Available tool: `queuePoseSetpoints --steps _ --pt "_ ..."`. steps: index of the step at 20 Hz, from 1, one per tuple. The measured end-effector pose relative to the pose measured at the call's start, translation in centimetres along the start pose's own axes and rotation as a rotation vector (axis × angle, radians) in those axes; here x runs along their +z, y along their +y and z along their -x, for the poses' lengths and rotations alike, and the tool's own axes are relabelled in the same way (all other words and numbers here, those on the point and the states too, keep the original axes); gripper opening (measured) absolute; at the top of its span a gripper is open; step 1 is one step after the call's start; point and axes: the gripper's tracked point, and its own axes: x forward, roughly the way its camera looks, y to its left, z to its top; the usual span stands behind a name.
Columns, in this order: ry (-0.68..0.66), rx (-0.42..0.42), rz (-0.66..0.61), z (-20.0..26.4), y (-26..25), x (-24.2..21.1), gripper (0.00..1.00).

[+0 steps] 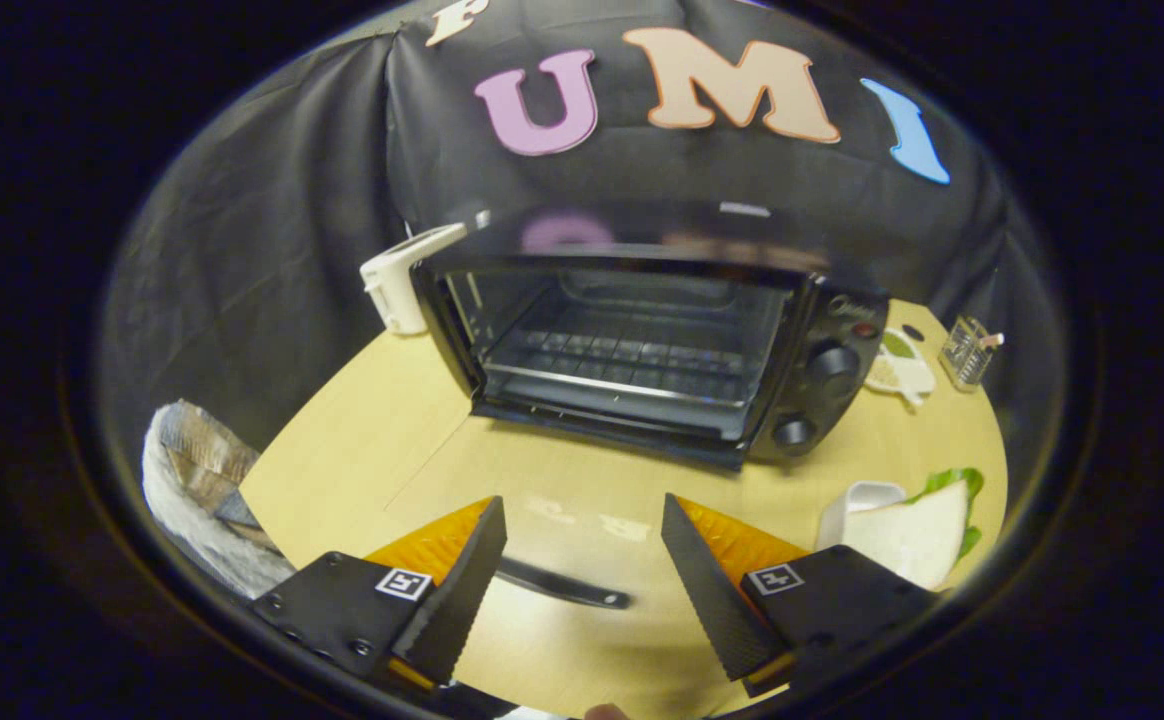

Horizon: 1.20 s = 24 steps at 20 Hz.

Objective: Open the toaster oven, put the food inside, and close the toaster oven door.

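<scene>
The black toaster oven (642,340) stands at the back of the wooden table (352,440). Its glass door (562,490) is folded down flat toward me, and the wire rack (632,365) inside is bare. The door's black handle (562,585) lies between my fingers, below them. My gripper (582,505) is open over the lowered door and holds nothing. The food, a white sandwich with green lettuce (927,535), rests beside a white dish (857,498), just right of the right finger.
A white appliance (404,280) stands behind the oven's left corner. Right of the oven are a small white and green item (900,368) and a clear holder (967,350). A grey cloth bundle (192,470) hangs off the table's left edge.
</scene>
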Motion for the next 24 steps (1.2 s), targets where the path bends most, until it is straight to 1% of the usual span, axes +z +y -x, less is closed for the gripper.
queuePoseSetpoints --steps 4,6,9,13,16,21,24 --pt "-0.091 -0.072 -0.033 2.0 -5.9 4.0 0.98" --pt "-0.119 -0.118 -0.050 3.0 -9.3 4.8 0.98" --pt "-0.128 -0.191 -0.076 4.4 -14.5 4.7 0.98" --pt "-0.117 -0.251 -0.130 6.1 -20.1 3.2 0.98" --pt "-0.085 -0.265 -0.165 6.7 -23.0 1.5 0.98" --pt "-0.029 -0.262 -0.212 6.0 -25.4 -1.8 0.98" --pt "0.028 -0.253 -0.234 5.0 -26.1 -4.2 0.98"
